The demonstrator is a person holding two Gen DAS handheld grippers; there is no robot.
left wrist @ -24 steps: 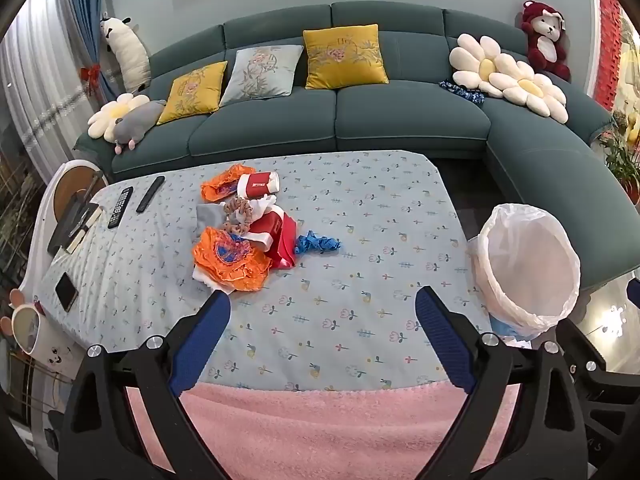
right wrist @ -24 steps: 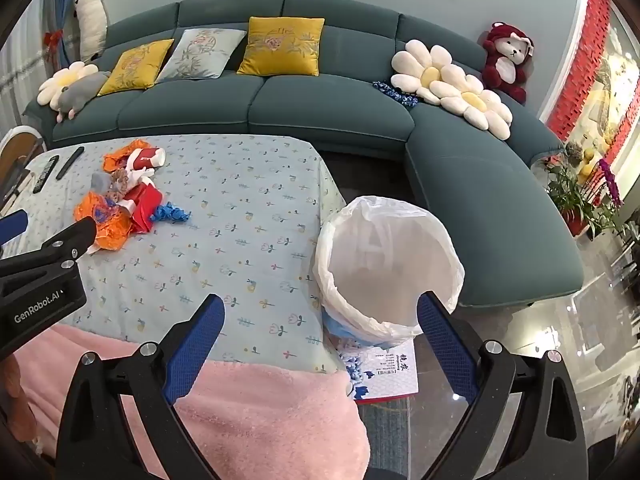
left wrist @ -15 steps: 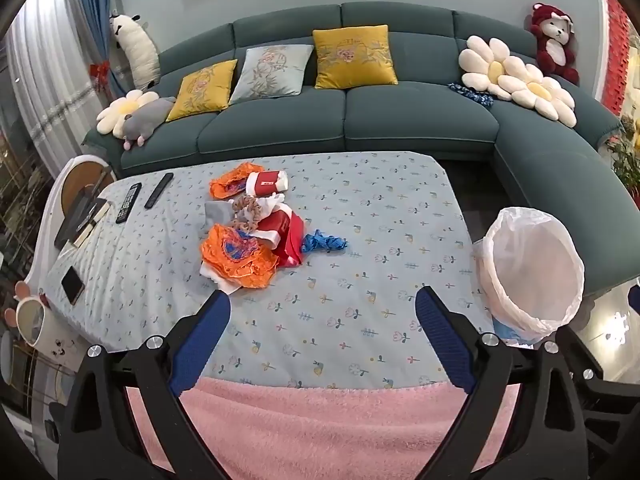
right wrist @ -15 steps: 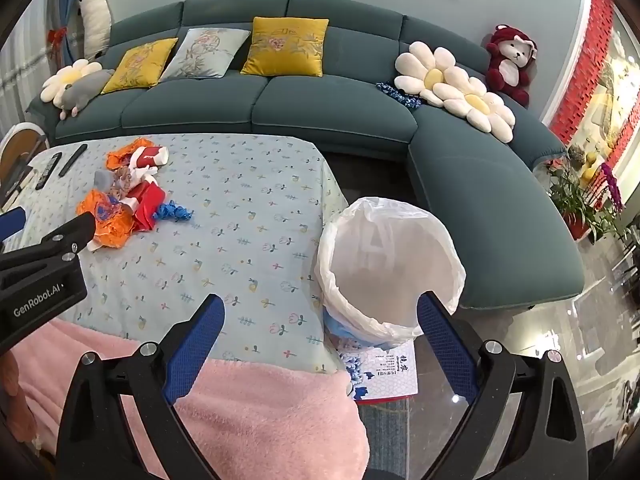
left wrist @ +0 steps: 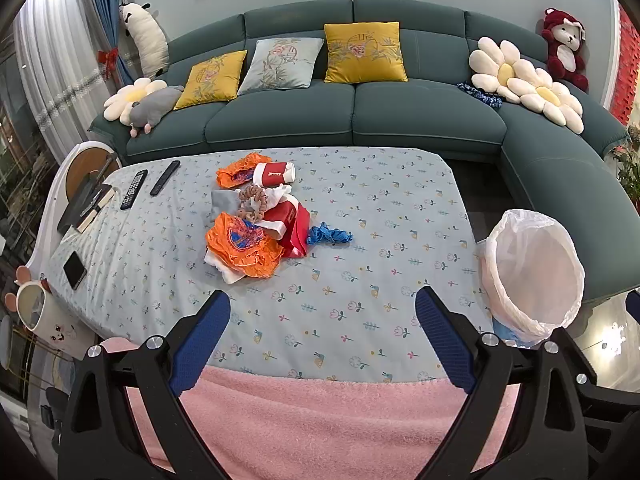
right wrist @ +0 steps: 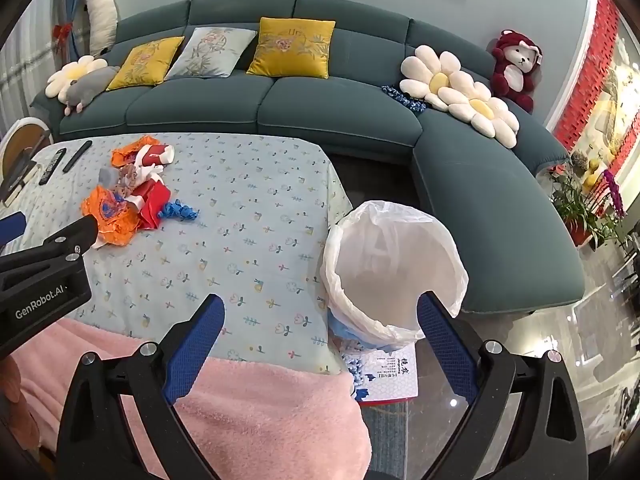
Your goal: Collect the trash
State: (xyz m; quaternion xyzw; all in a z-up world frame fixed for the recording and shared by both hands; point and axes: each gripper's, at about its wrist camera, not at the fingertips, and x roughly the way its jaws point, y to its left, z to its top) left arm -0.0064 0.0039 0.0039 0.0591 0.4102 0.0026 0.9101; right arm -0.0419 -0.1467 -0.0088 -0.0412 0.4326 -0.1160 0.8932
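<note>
A pile of trash lies on the floral tablecloth (left wrist: pixel 360 300): an orange wrapper (left wrist: pixel 244 246), a red and white wrapper (left wrist: pixel 290 224), a red and white cup (left wrist: pixel 275 174), a second orange wrapper (left wrist: pixel 236 172) and a blue crumpled piece (left wrist: pixel 330 235). The pile also shows in the right wrist view (right wrist: pixel 132 196). A white-lined trash bin (left wrist: pixel 534 272) stands off the table's right edge, also in the right wrist view (right wrist: pixel 394 272). My left gripper (left wrist: pixel 322 316) is open and empty, short of the pile. My right gripper (right wrist: pixel 320 320) is open and empty, near the bin.
Two remotes (left wrist: pixel 134 189), books (left wrist: pixel 86 208) and a phone (left wrist: pixel 75 264) lie at the table's left end. A pink blanket (left wrist: pixel 320 420) covers the near edge. A teal sofa (left wrist: pixel 352 112) with cushions stands behind. A mug (left wrist: pixel 38 312) sits at the left.
Both views have shifted slightly; the left gripper has drifted a little to the left and up. Both grippers stay open and empty, and the trash has not moved.
</note>
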